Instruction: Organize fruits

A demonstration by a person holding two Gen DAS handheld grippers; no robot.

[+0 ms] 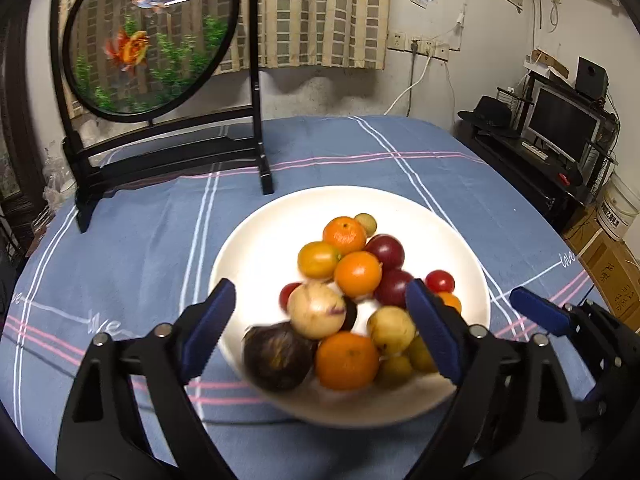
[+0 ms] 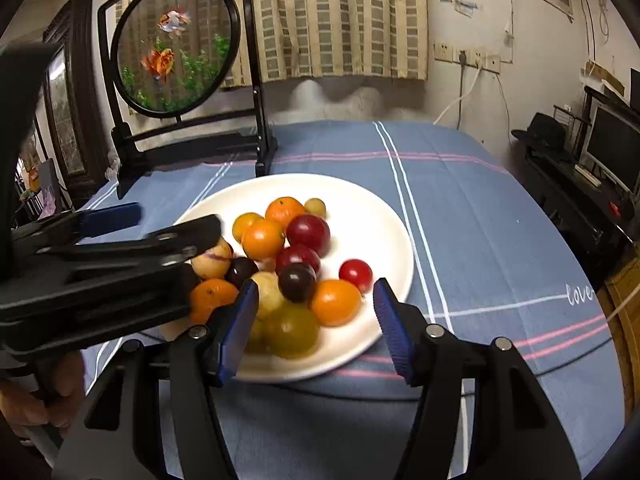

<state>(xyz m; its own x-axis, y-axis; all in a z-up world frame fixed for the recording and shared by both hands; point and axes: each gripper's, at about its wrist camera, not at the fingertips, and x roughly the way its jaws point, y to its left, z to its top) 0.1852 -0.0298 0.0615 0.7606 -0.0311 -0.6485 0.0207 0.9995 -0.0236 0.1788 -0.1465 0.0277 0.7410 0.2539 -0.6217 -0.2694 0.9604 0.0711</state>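
A white plate [image 1: 256,248] on the blue striped tablecloth holds a pile of small fruits: oranges [image 1: 357,273], dark red plums [image 1: 385,251], cherry tomatoes [image 1: 439,281], pale yellow fruits [image 1: 316,310] and a dark purple fruit [image 1: 278,355]. My left gripper [image 1: 320,326] is open and empty, its blue fingers either side of the pile's near part. My right gripper [image 2: 316,320] is open and empty over the plate's near edge [image 2: 360,344], with a green fruit [image 2: 291,330] and an orange [image 2: 335,302] between its fingers. The left gripper's body [image 2: 100,264] hides the plate's left part in the right wrist view.
A black-framed round goldfish screen [image 1: 148,36] stands on the table's far left. A curtain hangs behind it. A black stand with a monitor [image 1: 562,122] and hat is off the table's right side. Boxes and a bucket [image 1: 618,210] sit on the floor there.
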